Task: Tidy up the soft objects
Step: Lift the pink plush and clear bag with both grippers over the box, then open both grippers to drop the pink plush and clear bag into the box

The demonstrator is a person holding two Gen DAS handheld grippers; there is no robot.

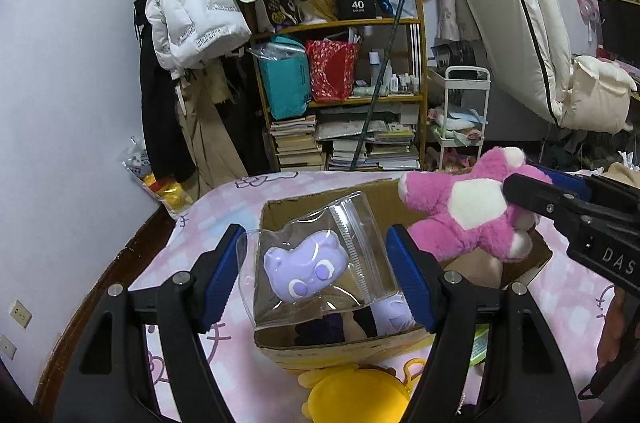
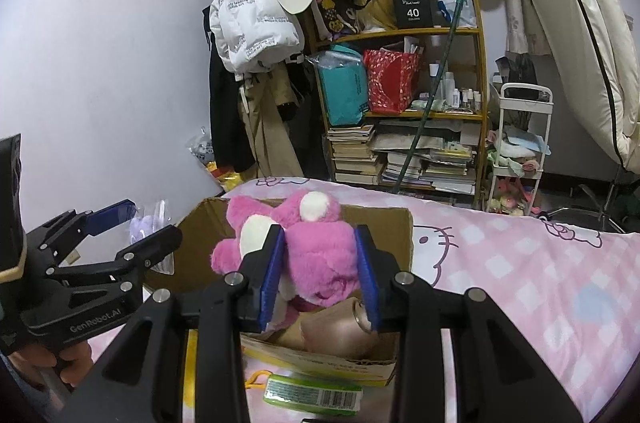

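Note:
A clear plastic pouch with a purple cat-shaped toy [image 1: 306, 267] hangs between the fingers of my left gripper [image 1: 316, 277], above the open cardboard box [image 1: 360, 343] on the pink bed. The jaws look wide and touch the pouch edges. My right gripper [image 2: 320, 275] is shut on a pink and white plush bear [image 2: 316, 247] and holds it over the same box [image 2: 396, 235]. The bear also shows in the left wrist view [image 1: 468, 207], held by the right gripper [image 1: 532, 199]. The left gripper appears at the left of the right wrist view [image 2: 132, 227].
A yellow soft toy [image 1: 352, 395] and a green packet [image 2: 312, 393] lie on the bed in front of the box. A tan object [image 2: 344, 331] lies inside the box. A cluttered shelf [image 1: 340, 95], hanging coats [image 1: 192, 23] and a white cart [image 1: 464, 119] stand behind the bed.

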